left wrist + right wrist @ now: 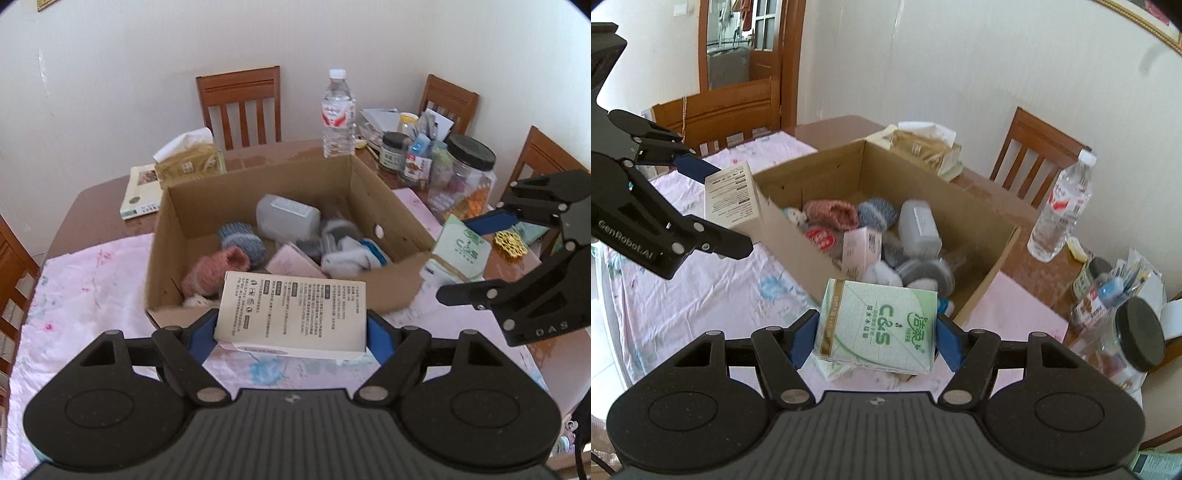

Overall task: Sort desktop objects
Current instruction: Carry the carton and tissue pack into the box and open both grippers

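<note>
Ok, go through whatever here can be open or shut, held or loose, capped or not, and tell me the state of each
left gripper: shut on white printed box
right gripper: shut on green tissue pack
cardboard box: open, partly filled
water bottle: upright, capped
black-lidded jar: lid on
brown tissue pack: open, tissue sticking out

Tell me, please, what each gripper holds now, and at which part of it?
The left gripper holds a white box by its two side edges. The right gripper holds a green tissue pack by its two sides.
</note>
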Motion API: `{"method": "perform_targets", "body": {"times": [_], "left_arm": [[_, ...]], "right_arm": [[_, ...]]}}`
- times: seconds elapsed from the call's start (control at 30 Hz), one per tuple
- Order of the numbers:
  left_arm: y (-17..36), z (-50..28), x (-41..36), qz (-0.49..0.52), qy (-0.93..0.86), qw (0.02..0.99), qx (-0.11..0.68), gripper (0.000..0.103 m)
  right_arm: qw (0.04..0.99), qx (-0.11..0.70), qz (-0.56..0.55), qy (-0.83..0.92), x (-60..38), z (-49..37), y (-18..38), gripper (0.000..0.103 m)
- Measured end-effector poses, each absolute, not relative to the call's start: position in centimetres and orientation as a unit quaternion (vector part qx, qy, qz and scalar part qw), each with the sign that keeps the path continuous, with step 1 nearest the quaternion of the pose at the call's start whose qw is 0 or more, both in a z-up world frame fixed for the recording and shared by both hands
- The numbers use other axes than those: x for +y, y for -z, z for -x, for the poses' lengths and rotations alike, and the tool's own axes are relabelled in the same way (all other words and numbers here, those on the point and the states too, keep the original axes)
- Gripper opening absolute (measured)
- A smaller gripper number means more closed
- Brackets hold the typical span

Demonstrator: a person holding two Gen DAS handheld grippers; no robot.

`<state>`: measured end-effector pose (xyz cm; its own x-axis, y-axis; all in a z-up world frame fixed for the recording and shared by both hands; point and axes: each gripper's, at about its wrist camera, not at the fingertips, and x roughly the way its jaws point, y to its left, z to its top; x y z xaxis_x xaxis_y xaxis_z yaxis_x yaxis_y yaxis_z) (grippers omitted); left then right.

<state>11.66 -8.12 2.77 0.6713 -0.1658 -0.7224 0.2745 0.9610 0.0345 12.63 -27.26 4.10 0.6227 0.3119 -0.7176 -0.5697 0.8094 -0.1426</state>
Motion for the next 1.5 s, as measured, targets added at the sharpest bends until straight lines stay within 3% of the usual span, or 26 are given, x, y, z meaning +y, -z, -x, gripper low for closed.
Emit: {"method": "perform_targets", "body": {"times": [0.9, 0.97, 1.03, 1.5], "left_arm": [[-2.9, -20.4, -5.7, -0.102, 0.124, 0.908, 0.387, 0.081], [-2.7, -20.9, -5.4, -0.101, 0.122, 0.908, 0.388, 0.082], [-2.4, -21.3, -5.2, -0.101, 0.119, 0.906, 0.392, 0.085], [-0.9, -19.9, -5.3, -0.103, 0.120, 0.896, 0.416, 0.089]], "right_arm": [[0.888, 0.365, 0.178, -0.216, -26.0, -19.2, -3.8, 0.072], [0.889, 0.364, 0.176, -0.216, -26.0, -19.6, -3.8, 0.074], [0.889, 0.364, 0.173, -0.216, -25.9, -19.8, -3.8, 0.084], [0.891, 0.376, 0.154, -0.204, -26.4, -18.9, -3.3, 0.085]]}}
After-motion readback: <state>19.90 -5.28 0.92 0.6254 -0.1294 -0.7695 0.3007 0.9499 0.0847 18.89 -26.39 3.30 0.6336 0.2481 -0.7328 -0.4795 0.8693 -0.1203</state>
